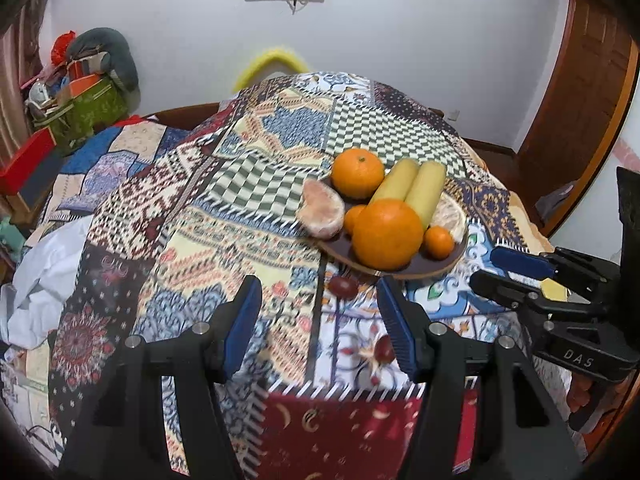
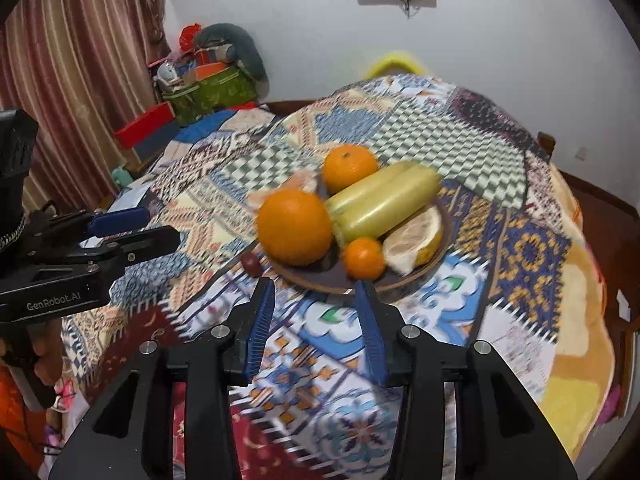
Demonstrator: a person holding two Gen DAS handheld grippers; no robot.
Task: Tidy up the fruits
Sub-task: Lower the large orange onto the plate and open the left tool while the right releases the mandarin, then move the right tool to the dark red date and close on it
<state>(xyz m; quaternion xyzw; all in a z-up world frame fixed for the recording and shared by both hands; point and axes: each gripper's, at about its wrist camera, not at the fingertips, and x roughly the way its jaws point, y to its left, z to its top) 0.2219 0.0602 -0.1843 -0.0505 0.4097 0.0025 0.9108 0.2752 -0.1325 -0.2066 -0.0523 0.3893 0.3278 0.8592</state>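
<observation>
Brown plate [image 1: 452,266] sits on patchwork cloth [image 1: 224,216], full of fruit. Big orange [image 1: 387,234] at front, second orange [image 1: 357,173] behind, two yellow bananas [image 1: 416,188] side by side, small orange [image 1: 439,242] near rim. Pink peeled piece [image 1: 322,209] hangs over plate's left edge. Small red fruit [image 1: 343,286] lies on cloth just beside plate. Left gripper [image 1: 320,320] apart, holds nothing. Right gripper [image 2: 316,324] apart too, nothing between fingers.

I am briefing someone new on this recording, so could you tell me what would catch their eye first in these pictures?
The brown plate heaped with fruit stands out first, mid-table on the busy patchwork cloth: a large orange at the front and two pale yellow-green fruits behind it. Two small dark red fruits lie loose on the cloth before the plate. Both the left gripper and right gripper hang open and empty nearby.
</observation>
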